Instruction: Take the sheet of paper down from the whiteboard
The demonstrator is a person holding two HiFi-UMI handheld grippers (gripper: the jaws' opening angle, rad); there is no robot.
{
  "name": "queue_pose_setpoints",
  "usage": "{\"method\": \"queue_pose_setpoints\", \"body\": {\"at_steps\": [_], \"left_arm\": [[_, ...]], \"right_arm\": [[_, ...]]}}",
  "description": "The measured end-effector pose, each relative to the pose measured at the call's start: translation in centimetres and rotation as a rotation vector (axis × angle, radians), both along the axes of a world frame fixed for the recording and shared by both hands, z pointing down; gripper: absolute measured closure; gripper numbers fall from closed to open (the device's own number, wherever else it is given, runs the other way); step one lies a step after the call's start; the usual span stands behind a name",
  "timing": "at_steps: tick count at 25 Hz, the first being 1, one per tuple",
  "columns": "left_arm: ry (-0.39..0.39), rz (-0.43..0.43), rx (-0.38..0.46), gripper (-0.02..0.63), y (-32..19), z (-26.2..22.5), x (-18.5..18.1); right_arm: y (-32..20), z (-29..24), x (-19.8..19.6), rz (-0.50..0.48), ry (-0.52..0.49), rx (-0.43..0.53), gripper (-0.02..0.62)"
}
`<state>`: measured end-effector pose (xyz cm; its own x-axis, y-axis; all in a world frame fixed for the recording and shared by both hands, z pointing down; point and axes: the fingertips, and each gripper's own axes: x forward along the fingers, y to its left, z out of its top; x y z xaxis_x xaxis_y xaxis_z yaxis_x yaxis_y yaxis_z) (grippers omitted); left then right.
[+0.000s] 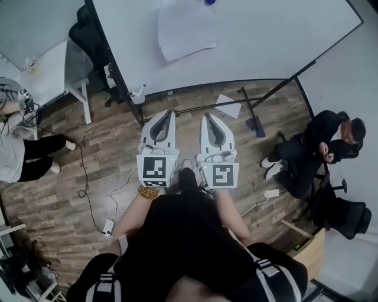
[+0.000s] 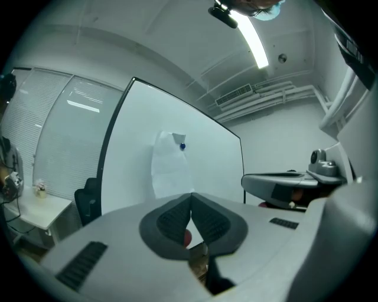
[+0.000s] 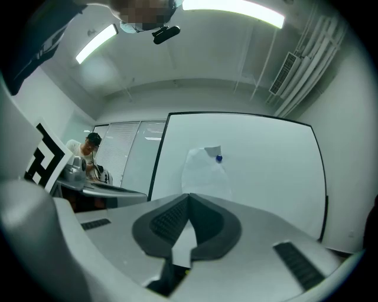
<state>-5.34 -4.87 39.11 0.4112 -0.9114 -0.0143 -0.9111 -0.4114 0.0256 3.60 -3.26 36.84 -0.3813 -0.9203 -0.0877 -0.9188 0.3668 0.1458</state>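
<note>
A white sheet of paper (image 1: 186, 29) hangs on the whiteboard (image 1: 266, 35), pinned near its top by a blue magnet (image 1: 209, 2). Both grippers point level at the board, side by side and well short of it. My left gripper (image 1: 167, 113) is shut with nothing in it, and so is my right gripper (image 1: 208, 116). In the left gripper view the paper (image 2: 170, 165) and magnet (image 2: 182, 146) stand just above the closed jaws of the left gripper (image 2: 191, 197). From the right gripper view the paper (image 3: 204, 174) and magnet (image 3: 219, 158) lie straight ahead of the right gripper (image 3: 189, 197).
A second sheet (image 1: 229, 106) lies on the wooden floor by the whiteboard stand's foot (image 1: 254, 121). A person (image 1: 319, 147) sits at the right, another person (image 1: 23, 156) at the left. A white table (image 1: 53, 71), a black chair (image 1: 88, 35) and floor cables (image 1: 82, 183) are on the left.
</note>
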Motion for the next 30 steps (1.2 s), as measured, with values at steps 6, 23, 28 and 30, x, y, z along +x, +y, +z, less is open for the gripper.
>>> {"method": "queue_pose_setpoints", "body": {"at_steps": [6,23,28,30], "left_arm": [[-0.019,-0.089,-0.006,0.595,-5.9,-0.3,1.7],[-0.009,-0.26,0.057,0.594,-13.3,-2.4,-1.1],[0.019,-0.254,0.061,0.548,-15.5,-2.6,-3.4],[0.031,-0.246,0.062,0.534,-16.4,-2.7,-4.1]], "right_arm": [[-7.0,-0.2,2.5,-0.082,-0.002,0.002,0.598],[-16.7,-2.7,3.7,-0.195,0.042,0.052,0.597],[-17.6,-4.4,2.5,-0.192,0.095,0.098,0.597],[-18.0,-4.8,2.2,-0.188,0.105,0.108,0.597]]}}
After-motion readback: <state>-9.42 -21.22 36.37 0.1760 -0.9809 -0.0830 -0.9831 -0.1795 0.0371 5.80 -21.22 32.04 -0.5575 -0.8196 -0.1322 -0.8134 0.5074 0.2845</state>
